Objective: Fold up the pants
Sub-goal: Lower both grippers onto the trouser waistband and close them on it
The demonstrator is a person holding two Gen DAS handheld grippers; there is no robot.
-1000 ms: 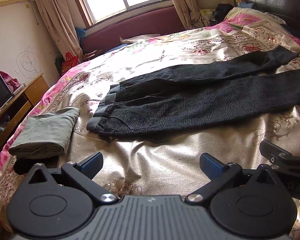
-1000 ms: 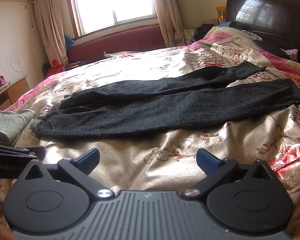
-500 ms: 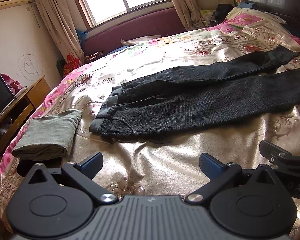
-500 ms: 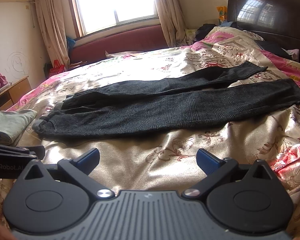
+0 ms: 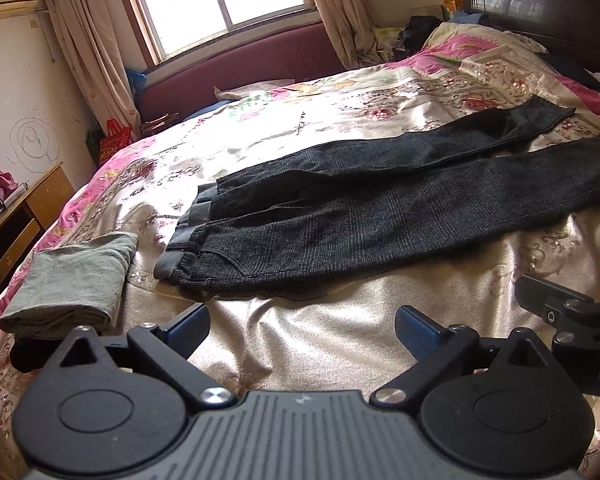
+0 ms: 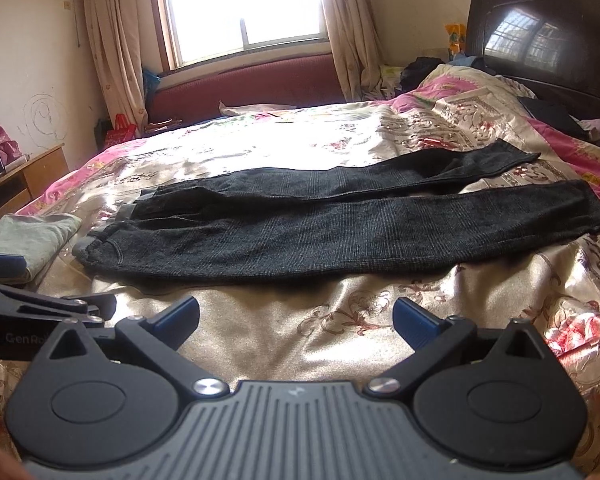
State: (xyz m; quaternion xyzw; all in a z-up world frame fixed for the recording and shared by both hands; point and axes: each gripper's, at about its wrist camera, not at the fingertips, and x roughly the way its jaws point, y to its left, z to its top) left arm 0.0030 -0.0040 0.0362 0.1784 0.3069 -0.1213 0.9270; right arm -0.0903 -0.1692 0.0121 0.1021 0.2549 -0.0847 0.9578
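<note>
Dark grey pants [image 5: 360,216] [image 6: 340,232] lie flat across the bed, waistband to the left, both legs stretched to the right and slightly apart. My left gripper [image 5: 302,326] is open with nothing between its blue-padded fingers, hovering over bare bedspread just short of the waist end. My right gripper [image 6: 296,318] is open too and holds nothing, in front of the near leg's middle. Each gripper shows at the edge of the other's view.
A folded grey-green garment [image 5: 72,284] lies left of the waistband near the bed's edge. The floral satin bedspread [image 5: 340,336] covers the bed. A dark headboard [image 6: 540,40] stands right, a wooden desk [image 6: 24,176] left, a maroon bench [image 6: 252,84] under the window.
Both grippers have drifted slightly, so the pants sit a little differently in each view. Both stay open and the pants have not moved.
</note>
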